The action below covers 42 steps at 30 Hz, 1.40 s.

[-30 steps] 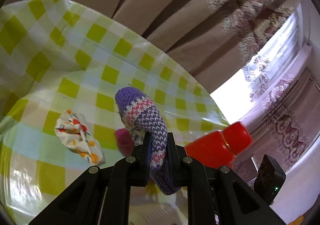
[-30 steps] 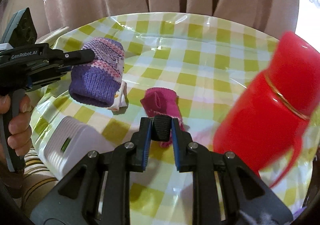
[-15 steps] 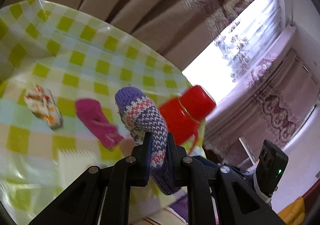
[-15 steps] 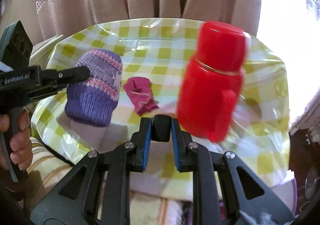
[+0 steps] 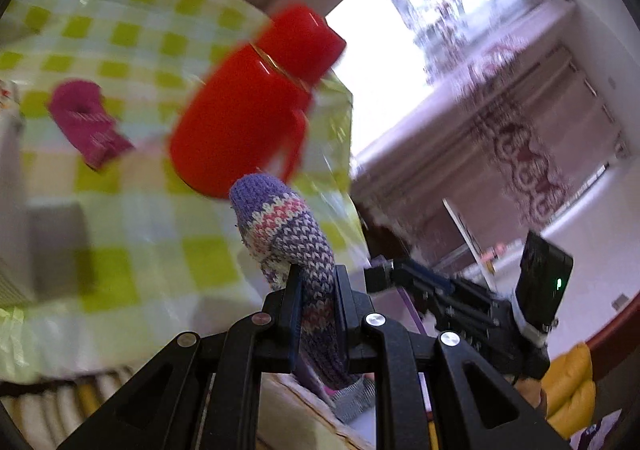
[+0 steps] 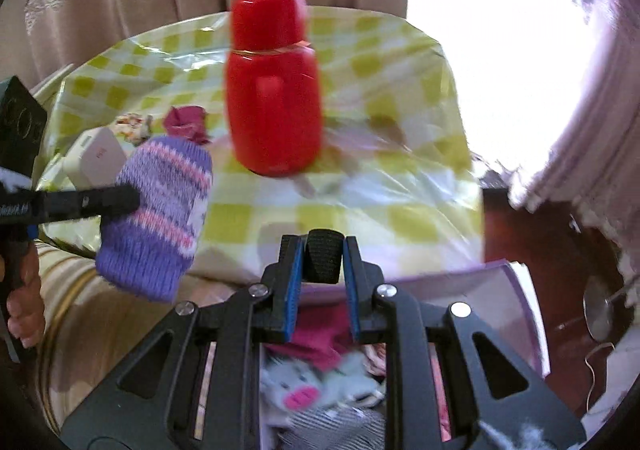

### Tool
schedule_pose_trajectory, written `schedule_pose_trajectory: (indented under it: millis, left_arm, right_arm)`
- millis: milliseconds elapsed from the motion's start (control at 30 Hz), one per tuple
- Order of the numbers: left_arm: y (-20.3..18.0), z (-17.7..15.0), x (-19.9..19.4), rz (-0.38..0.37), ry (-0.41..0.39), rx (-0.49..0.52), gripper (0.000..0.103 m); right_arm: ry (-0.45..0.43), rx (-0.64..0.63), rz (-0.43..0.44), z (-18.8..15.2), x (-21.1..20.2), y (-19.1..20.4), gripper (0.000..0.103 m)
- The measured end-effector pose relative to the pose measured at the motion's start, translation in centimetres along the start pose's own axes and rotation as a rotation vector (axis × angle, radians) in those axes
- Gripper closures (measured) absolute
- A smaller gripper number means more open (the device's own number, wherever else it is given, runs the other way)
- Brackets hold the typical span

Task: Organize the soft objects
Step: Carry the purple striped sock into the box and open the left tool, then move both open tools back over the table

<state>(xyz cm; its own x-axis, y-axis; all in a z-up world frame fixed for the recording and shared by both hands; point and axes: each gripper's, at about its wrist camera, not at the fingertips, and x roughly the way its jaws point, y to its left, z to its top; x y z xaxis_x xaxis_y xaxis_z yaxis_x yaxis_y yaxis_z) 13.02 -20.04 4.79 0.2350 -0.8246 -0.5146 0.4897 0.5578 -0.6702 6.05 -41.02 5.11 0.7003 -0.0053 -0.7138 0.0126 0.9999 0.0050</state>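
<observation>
My left jaws (image 5: 316, 290) clamp the purple striped knitted sock (image 5: 288, 234), its long axis running up out of them. The open lavender box of soft things (image 6: 520, 314) lies below my right jaws (image 6: 323, 266), which pinch a small black piece; the right is nearer. Beyond it, a magenta sock (image 5: 86, 125) lies on the checked tabletop (image 5: 132, 209).

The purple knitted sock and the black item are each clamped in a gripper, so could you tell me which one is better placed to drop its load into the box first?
Probably right: the right gripper, shut on the black item, is directly above the open box. The left gripper, holding the purple sock, hangs off to the side.
</observation>
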Motion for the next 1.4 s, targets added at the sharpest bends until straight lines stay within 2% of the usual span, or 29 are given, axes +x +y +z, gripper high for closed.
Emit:
schedule_pose_trajectory:
  millis: [200,433,467,533,567,600,833,1000,1200,1400]
  left_arm:
    - [-3.6,-3.0,4.1,-0.040,0.126,0.048,0.088]
    - [-6.5,-4.5,7.3,-0.064,0.197,0.086,0.086]
    - [-6.7,-4.5,7.7,-0.066,0.204,0.088,0.083]
    - [-7.1,-4.7,8.4,-0.069,0.221,0.093,0.059]
    - [-7.3,-4.6,8.8,-0.063,0.223,0.097,0.054]
    - [-7.3,-4.7,8.9,-0.061,0.219,0.099,0.050]
    - [-6.9,-4.6,8.6,-0.030,0.207,0.092,0.050]
    - [-6.9,-4.5,7.9,-0.003,0.185,0.111,0.050]
    - [-7.3,-3.0,4.8,0.038,0.086,0.169,0.050]
    - [-6.2,-1.0,1.5,0.078,-0.007,0.163,0.050]
  right_arm:
    - [0.040,0.043,-0.073,-2.9,-1.2,-4.3,0.079]
    - [0.091,0.115,-0.132,-5.8,-1.8,-8.6,0.079]
    - [0.094,0.126,-0.139,-6.0,-1.9,-9.2,0.078]
    - [0.095,0.150,-0.147,-6.4,-2.1,-10.1,0.078]
    - [0.095,0.165,-0.152,-6.4,-2.2,-10.5,0.078]
    - [0.095,0.177,-0.157,-6.5,-2.2,-10.9,0.078]
    - [0.100,0.198,-0.145,-6.6,-2.1,-11.5,0.065]
    - [0.096,0.198,-0.118,-6.6,-1.7,-10.9,0.063]
    - [0.088,0.182,-0.094,-5.8,-1.6,-9.7,0.062]
    - [0.081,0.135,-0.063,-4.4,-1.3,-7.0,0.059]
